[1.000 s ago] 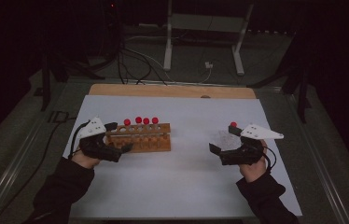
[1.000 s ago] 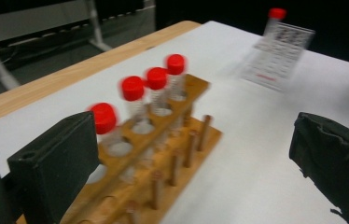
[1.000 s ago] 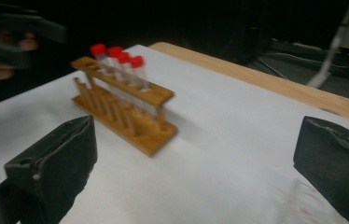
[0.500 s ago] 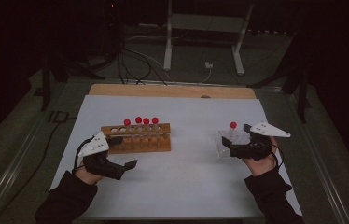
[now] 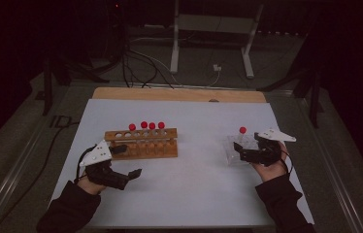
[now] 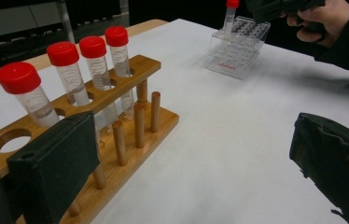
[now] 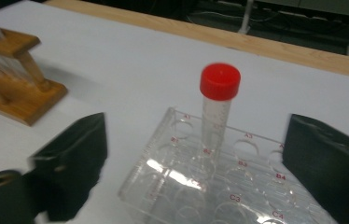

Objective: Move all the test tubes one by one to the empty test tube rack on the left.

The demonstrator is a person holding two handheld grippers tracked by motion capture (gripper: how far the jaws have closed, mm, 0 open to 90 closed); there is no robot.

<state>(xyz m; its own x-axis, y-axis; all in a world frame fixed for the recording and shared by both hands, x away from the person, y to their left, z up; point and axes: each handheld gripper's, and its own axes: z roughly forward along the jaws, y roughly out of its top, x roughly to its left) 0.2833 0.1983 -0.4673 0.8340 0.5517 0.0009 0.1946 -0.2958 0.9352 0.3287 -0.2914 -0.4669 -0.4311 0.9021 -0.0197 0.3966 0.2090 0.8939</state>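
White-covered table (image 5: 194, 189) set in dark room. Left tongs (image 5: 132, 174) held wide, empty, just in front of wooden rack (image 5: 143, 144); four red-capped tubes (image 5: 144, 127) seated upright in it. Right tongs (image 5: 240, 152) astride clear rack (image 7: 238, 186), jaws just been closing, not gripping; single red-capped tube (image 7: 217, 112) upright in it.

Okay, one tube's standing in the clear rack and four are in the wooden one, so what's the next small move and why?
Probably move the left gripper back to the wooden rack and close on the nearest red-capped tube. Its jaws stand open and empty beside that rack, which holds four tubes. The clear rack has one tube and many free holes. The right gripper, open and just closing somewhat, grips nothing.
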